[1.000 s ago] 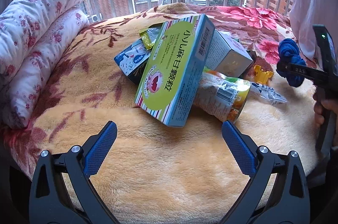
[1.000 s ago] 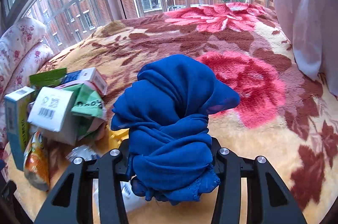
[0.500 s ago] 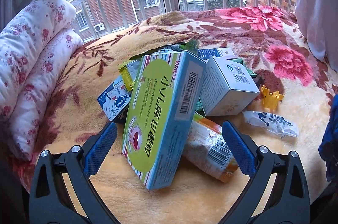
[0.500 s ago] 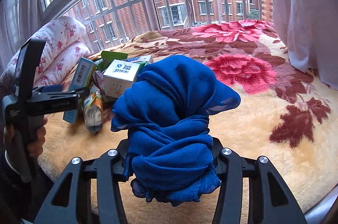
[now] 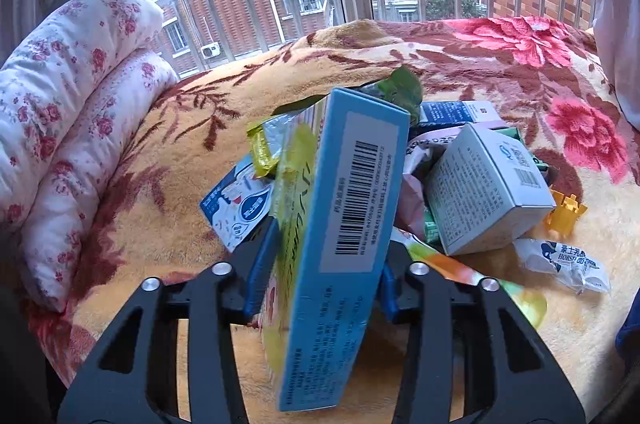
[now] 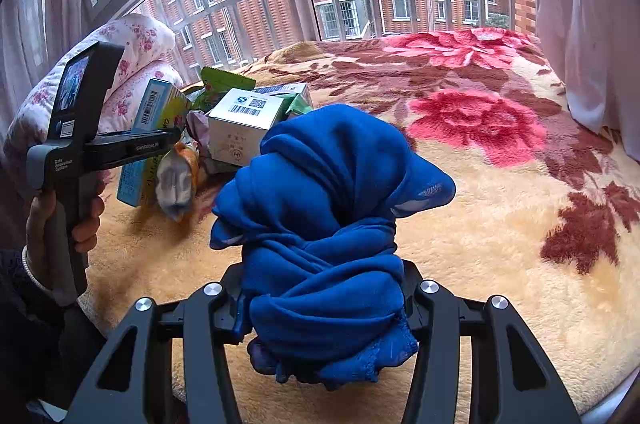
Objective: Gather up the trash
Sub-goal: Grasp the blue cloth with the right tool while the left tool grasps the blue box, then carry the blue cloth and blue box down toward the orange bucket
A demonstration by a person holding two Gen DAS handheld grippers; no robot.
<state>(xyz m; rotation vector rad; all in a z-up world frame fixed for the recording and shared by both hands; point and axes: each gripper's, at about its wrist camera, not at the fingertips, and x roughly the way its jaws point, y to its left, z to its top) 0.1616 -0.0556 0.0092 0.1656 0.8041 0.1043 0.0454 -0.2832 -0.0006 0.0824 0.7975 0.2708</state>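
Left wrist view: the left gripper, its jaws having just closed, is clamping the blue box above the blanket. The right gripper is gripping a blue bag. Remaining litter is still lying piled.

A tall light-blue medicine box with a barcode on its narrow side stands tilted on edge, clamped between blue pads. Beside it lies a pile: a white-grey carton, a blue-and-white milk carton, a yellow-green wrapper, an orange snack pouch and a clear noodle packet on the floral blanket
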